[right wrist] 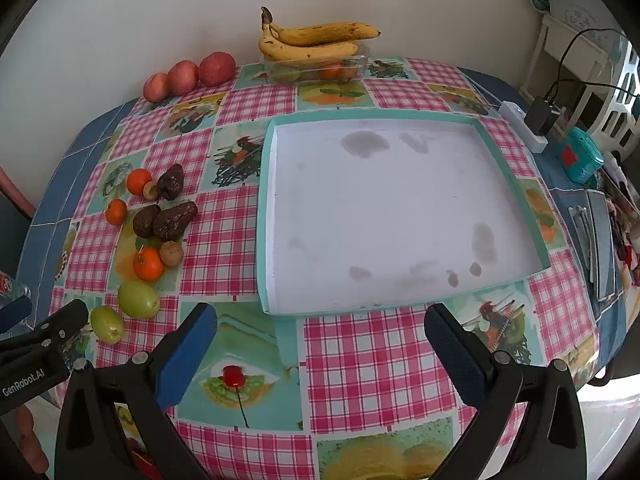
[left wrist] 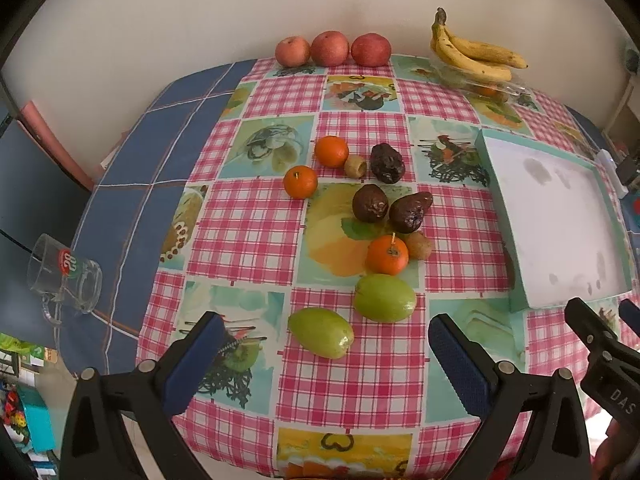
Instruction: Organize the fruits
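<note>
A table covered by a pink checked tablecloth [left wrist: 236,236] with fruit pictures carries loose fruit and a shallow, teal-rimmed tray [right wrist: 264,216] with a white, stained floor holding nothing. The left gripper [left wrist: 324,356] hangs above the near edge of the table with its blue-padded fingers spread wide and nothing between them; the right gripper [right wrist: 320,344] hangs over the near edge in front of the tray, also spread wide and holding nothing. The loose fruit lies in a cluster left of the tray, well apart from it. Nearest the left gripper are 2 green fruits [left wrist: 384,298], just beside each other. Behind them an orange [left wrist: 387,255] touches a small brown fruit [left wrist: 419,245]. Further back sit 2 dark, wrinkled avocados [left wrist: 410,212] touching each other, then 2 more oranges [left wrist: 331,151], another small brown fruit and a 3rd dark avocado [left wrist: 386,162]. Along the far edge, against the wall, 3 red apples [left wrist: 331,48] stand in a row, and a bunch of bananas [right wrist: 316,42] rests on a clear plastic container [right wrist: 316,70]. A glass mug [left wrist: 64,276] lies on its side at the left edge, on the blue cloth under the checked one.
</note>
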The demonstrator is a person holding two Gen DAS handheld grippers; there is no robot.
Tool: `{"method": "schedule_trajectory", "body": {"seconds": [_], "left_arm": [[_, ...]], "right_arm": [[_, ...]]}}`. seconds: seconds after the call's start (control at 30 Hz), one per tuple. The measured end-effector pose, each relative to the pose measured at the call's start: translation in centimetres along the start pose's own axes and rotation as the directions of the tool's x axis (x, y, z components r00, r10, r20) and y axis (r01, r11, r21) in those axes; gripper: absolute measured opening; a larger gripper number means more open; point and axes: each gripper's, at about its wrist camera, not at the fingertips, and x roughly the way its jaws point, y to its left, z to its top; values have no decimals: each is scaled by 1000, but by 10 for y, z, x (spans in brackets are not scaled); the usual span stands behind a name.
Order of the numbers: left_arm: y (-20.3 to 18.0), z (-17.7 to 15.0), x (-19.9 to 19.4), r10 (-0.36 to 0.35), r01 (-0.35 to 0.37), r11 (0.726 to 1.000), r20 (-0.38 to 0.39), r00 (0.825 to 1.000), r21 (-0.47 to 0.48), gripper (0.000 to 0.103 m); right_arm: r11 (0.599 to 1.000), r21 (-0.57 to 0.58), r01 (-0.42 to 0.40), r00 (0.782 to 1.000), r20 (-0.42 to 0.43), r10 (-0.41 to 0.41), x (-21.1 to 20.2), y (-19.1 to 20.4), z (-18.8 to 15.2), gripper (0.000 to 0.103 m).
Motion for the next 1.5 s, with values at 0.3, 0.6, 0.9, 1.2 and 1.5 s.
{"method": "schedule_trajectory", "body": {"seconds": [0.3, 0.6, 0.9, 1.2, 1.5], "left_arm": [[0, 0, 0, -1, 1, 1000, 2, 1000, 1, 103], [0, 0, 0, -1, 1, 1000, 4, 1000, 3, 103], [0, 0, 0, -1, 1, 1000, 3, 1000, 2, 103], [-1, -1, 0, -1, 1, 1000, 4, 1000, 1, 103], [12, 8, -4, -6, 7, 1000, 27, 1000, -16, 103]], "right_arm": [[1000, -1, 2, 1000, 0, -2, 0, 0, 0, 103], [1000, -1, 2, 1000, 1, -2, 0, 0, 0, 103], [1000, -2, 2, 1000, 1, -2, 0, 0, -1, 103], [1000, -1, 2, 1000, 1, -2, 0, 0, 0, 103], [999, -1, -40, 999, 0, 40, 2, 2, 0, 103]]}}
